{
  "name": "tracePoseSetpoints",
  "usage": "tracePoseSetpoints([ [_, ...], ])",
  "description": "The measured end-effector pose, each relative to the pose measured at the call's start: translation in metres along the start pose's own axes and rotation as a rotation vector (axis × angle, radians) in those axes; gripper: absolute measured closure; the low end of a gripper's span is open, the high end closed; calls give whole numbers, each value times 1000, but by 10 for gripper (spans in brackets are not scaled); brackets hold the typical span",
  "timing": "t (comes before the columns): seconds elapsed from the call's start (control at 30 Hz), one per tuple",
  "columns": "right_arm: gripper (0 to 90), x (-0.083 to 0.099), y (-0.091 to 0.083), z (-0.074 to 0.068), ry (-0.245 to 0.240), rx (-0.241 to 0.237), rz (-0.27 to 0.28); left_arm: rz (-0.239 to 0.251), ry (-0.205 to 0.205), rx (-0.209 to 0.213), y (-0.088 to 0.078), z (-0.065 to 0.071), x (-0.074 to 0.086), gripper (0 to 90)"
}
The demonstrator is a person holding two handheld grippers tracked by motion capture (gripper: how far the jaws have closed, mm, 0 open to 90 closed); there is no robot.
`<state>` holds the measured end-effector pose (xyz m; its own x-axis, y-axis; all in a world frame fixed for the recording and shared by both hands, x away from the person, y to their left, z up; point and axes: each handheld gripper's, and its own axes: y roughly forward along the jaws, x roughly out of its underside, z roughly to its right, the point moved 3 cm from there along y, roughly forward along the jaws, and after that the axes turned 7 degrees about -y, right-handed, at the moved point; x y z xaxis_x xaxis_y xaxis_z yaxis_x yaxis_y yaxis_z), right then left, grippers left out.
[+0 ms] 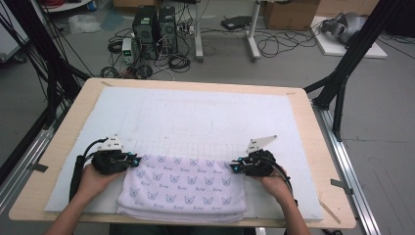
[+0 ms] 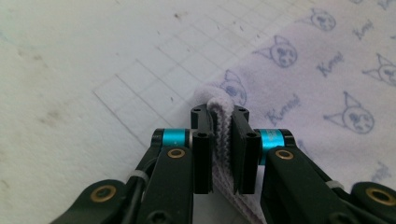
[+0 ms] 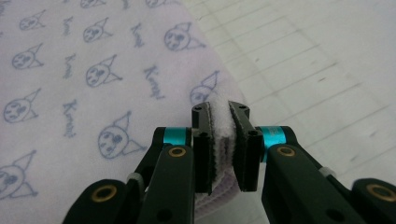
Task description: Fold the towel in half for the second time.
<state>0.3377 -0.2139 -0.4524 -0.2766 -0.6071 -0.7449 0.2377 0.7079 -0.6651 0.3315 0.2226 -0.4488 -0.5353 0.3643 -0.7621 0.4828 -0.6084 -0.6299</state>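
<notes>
A folded pale lilac towel point(image 1: 183, 188) printed with small blue cat faces lies on the white mat near the table's front edge. My left gripper point(image 1: 133, 160) is shut on the towel's far left corner. In the left gripper view the folded layers of the towel point(image 2: 327, 84) are pinched between the gripper's point(image 2: 220, 116) black pads. My right gripper point(image 1: 235, 166) is shut on the far right corner. In the right gripper view the towel point(image 3: 93, 70) bunches between that gripper's point(image 3: 221, 114) pads. A person's hands hold both grippers from below.
The white mat point(image 1: 195, 117) with faint grid lines covers most of the wooden table point(image 1: 313, 161). Beyond the table's far edge stand computer towers point(image 1: 154, 24), cables and boxes on the floor. Black frame posts point(image 1: 342, 73) rise at both sides.
</notes>
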Motion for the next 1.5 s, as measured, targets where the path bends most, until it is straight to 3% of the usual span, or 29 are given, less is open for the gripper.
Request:
tracePoseSetpoints([
  [0.17,815,-22,-11,23,-1,66,12,65,1,-71,1,-9,-29,816],
  [0.3,816,-37,-16,56,25,127,21,112,-15,-127,6,-25,-62,818],
  [0.47,801,-61,-23,98,54,198,54,131,9,-185,19,-45,-105,817],
  [0.5,734,-65,-22,106,59,226,60,133,5,-187,21,-49,-109,798],
  [0.53,623,-67,-21,111,66,254,64,121,-15,-201,26,-57,-111,733],
  [0.57,569,-66,-19,119,104,279,56,111,-54,-201,28,-63,-110,635],
  [0.63,505,-60,-16,124,158,260,65,73,-100,-190,30,-71,-102,562],
  [0.67,501,-57,-13,124,169,233,57,62,-101,-180,30,-73,-97,533],
  [0.73,500,-50,-9,115,137,217,37,78,-87,-176,26,-71,-86,543],
  [0.8,505,-44,-5,105,120,200,24,71,-91,-144,24,-67,-75,545],
  [0.97,520,-37,2,81,84,167,11,74,-20,-64,21,-45,-52,612],
  [1.07,525,-35,6,69,60,155,14,59,3,-24,21,-37,-41,638],
  [1.27,539,-19,11,55,71,130,-13,-11,-13,-37,22,-43,-14,655],
  [1.37,543,-13,10,51,72,112,-45,0,-22,-38,17,-44,-8,654],
  [1.43,555,-10,6,48,50,139,-19,-2,-18,-42,13,-43,-7,651],
  [1.5,554,-6,4,46,61,133,-11,16,-23,-36,9,-43,-9,639],
])
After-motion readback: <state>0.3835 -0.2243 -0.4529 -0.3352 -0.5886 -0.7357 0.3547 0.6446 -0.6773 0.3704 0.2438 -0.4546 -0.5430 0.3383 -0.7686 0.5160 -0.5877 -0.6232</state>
